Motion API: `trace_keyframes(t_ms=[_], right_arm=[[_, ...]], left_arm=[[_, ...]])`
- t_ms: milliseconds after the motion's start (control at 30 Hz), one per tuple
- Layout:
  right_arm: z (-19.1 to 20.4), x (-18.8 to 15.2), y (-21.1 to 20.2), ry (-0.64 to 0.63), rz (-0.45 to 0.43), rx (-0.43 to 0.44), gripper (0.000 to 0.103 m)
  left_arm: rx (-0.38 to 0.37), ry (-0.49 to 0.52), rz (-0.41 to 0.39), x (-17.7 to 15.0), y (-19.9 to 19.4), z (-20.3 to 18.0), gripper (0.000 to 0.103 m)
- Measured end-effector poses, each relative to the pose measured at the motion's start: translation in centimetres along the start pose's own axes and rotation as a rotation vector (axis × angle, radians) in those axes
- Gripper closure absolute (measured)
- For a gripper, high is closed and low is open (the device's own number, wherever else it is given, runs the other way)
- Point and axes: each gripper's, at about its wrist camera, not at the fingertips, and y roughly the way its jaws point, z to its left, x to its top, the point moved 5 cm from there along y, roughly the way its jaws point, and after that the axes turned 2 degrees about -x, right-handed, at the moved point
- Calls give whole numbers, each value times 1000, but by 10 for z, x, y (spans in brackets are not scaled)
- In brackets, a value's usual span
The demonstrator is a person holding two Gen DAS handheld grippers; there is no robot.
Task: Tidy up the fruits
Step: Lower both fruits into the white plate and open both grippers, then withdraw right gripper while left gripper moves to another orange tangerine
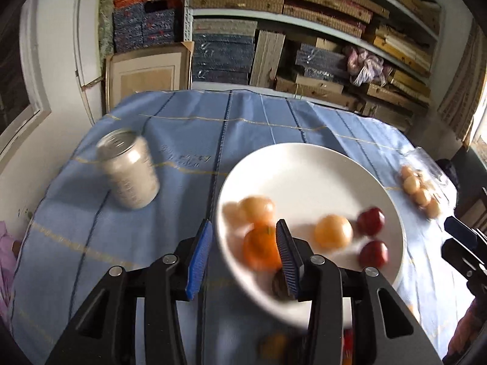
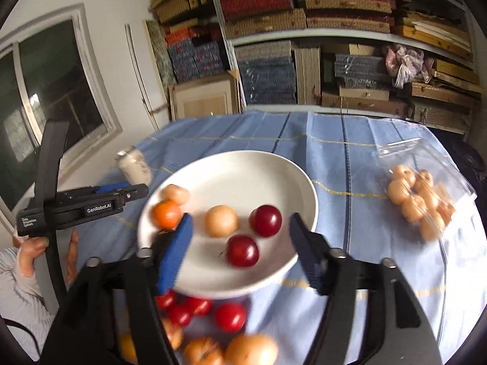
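White plate (image 2: 243, 170) mid-table on blue cloth (image 2: 359, 152). On it: two red plums (image 2: 265, 220), pale orange fruit (image 2: 221, 220), orange mandarin (image 2: 166, 213) at 9 o'clock.

Right gripper (image 2: 240, 231) jaws wide, empty, over the plate's 6 o'clock.

Left gripper (image 1: 243, 237) part open, holding nothing, straddling the plate's rim.

Right view only: loose fruit (image 2: 230, 316) below the plate; person's hand (image 2: 33, 246). Bagged fruit (image 2: 420, 200) at 3 o'clock, can (image 1: 129, 168) at 10.

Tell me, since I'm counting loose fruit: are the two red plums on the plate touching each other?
Apart. In the right wrist view, the upper plum and the lower plum sit on the plate with a sliver of white showing between them.
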Motion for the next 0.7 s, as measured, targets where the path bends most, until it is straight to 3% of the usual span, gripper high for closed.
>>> trace_keyframes(t_ms=[133,367,467,567,700], right_arm=[[12,-37,-43,5,-15,19,26],[5,-92,-69,72,-42,34,18],[-8,-93,-68,100,-43,22,18],[-21,-91,-71,141,-52,27,18],[-35,-91,-71,202,-41,42,16]], left_arm=[[-22,22,-13,-43,-37,-4,47],[-140,112,-23,-132,-81,-39,45],[-214,161,-48,-155,-90,-56,44],[-253,205,-61,-165,-96,-69,37],[-243,272,-61,-175,-94,-83,34]])
